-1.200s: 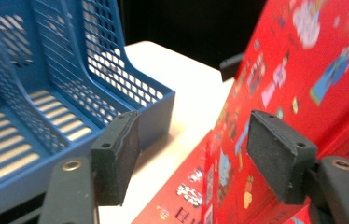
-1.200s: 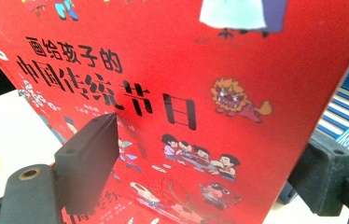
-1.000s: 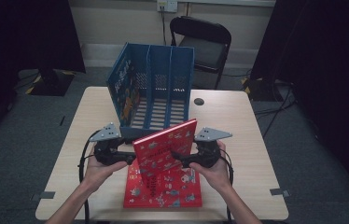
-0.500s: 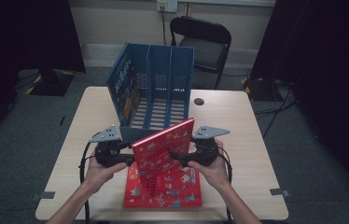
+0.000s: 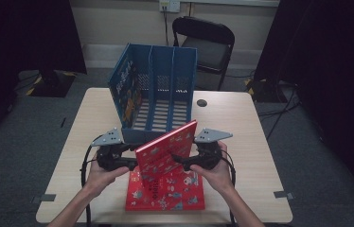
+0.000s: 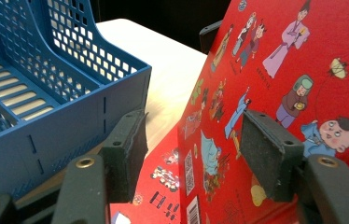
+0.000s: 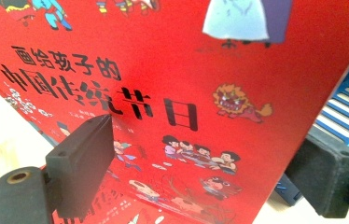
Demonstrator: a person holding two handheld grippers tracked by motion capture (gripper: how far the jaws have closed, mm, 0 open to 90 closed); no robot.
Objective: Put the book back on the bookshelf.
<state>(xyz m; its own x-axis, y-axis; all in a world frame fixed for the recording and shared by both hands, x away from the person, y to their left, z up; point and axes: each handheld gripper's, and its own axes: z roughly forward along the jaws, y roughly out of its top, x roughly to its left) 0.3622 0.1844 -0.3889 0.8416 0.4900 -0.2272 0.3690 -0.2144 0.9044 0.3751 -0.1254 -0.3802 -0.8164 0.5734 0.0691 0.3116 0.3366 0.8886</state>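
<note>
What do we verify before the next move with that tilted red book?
1. Left gripper clamped on tilted red picture book: not ok; jaws just opened further, book edge between them, unclamped.
2. Right gripper clamped: not ok; jaws wide.
3. Blue plastic three-slot file rack, middle and right slots free: ok.
4. Second red book flat on table: ok.
5. Tilted book's bottom edge supported: cannot tell.

Reached in from the near edge with both forearms, grippers turned inward to face each other.

Held the left gripper (image 5: 132,163) in the left hand (image 5: 100,176) and the right gripper (image 5: 179,161) in the right hand (image 5: 217,172), both low and roughly level. Had just been opening the left jaws, with the edge of the red book (image 5: 165,150) between them, unpressed. Spread the right jaws wide, pads off the book.
</note>
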